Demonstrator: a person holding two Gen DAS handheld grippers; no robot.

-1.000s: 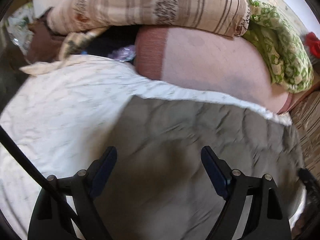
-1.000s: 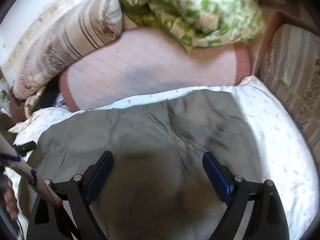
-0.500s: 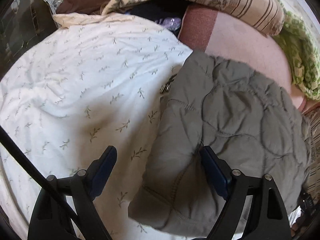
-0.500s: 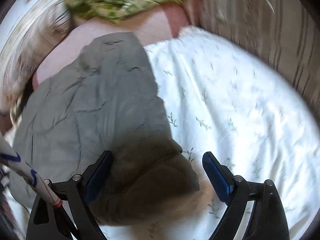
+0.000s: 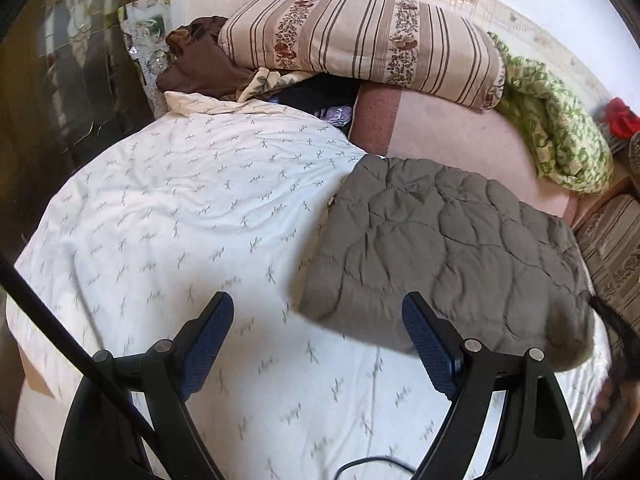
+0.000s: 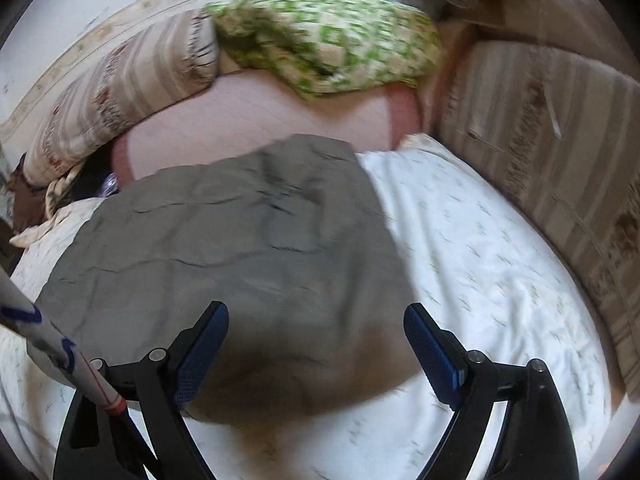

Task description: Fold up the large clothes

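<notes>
A grey quilted jacket (image 5: 444,248) lies folded into a rough rectangle on the white leaf-print sheet (image 5: 192,208). It also shows in the right wrist view (image 6: 240,256). My left gripper (image 5: 318,340) is open and empty above the sheet, just left of the jacket's near corner. My right gripper (image 6: 316,352) is open and empty, held over the jacket's near edge. Neither gripper touches the cloth.
A striped pillow (image 5: 360,44) and a green patterned blanket (image 5: 556,120) lie on a pink blanket (image 5: 452,132) at the head of the bed. A striped cushion (image 6: 552,152) borders the right side. Brown clothing (image 5: 200,68) sits at the far left corner.
Both grippers have pulled back and up from the jacket. The left view swung left then back, the right view swung right then back. The jacket now lies folded and still.
</notes>
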